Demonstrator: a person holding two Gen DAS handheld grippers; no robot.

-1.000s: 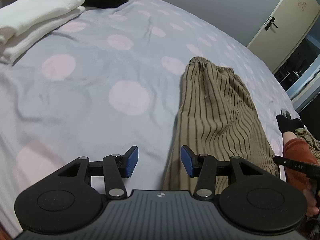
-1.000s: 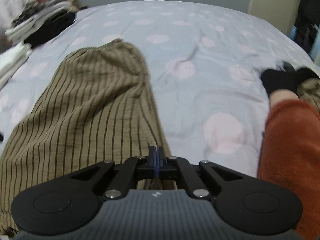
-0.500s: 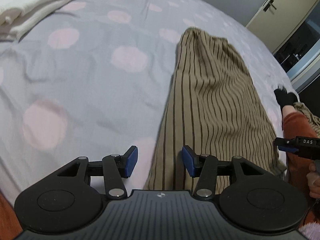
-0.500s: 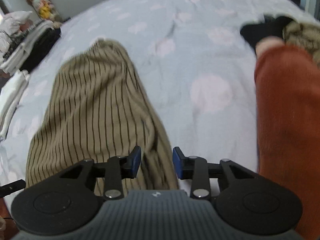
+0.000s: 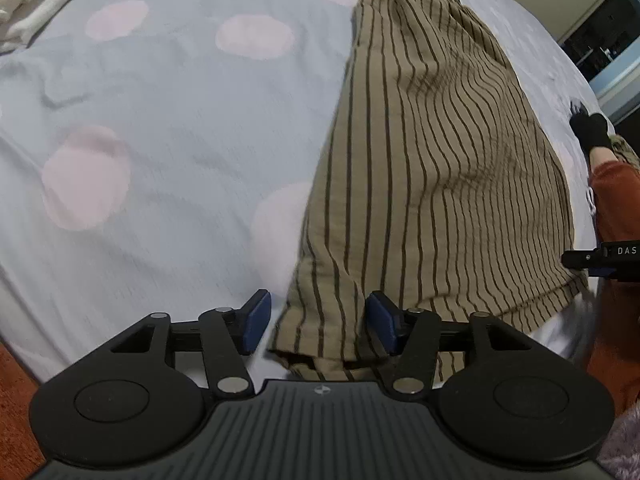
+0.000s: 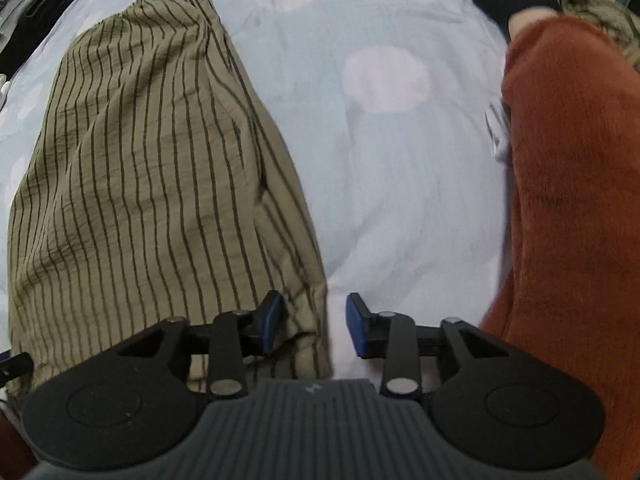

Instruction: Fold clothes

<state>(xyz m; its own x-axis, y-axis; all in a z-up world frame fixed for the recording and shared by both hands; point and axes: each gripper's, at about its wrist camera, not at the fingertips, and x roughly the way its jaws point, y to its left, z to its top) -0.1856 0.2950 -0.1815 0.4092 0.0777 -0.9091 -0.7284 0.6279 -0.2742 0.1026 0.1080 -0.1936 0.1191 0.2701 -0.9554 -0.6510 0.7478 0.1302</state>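
Left wrist view: the left gripper (image 5: pixel 316 326), jaws opening, straddles the near left corner of the striped garment (image 5: pixel 432 168) without pinching it. The right gripper (image 6: pixel 314 324), parted, straddles its near right corner. The garment lies flat on the bed (image 5: pixel 168 120); farther off, white folded cloth (image 5: pixel 36 4).

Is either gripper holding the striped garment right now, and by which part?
Neither. The left gripper, jaws opening, straddles a near corner of the garment; the right gripper, open, straddles the other.
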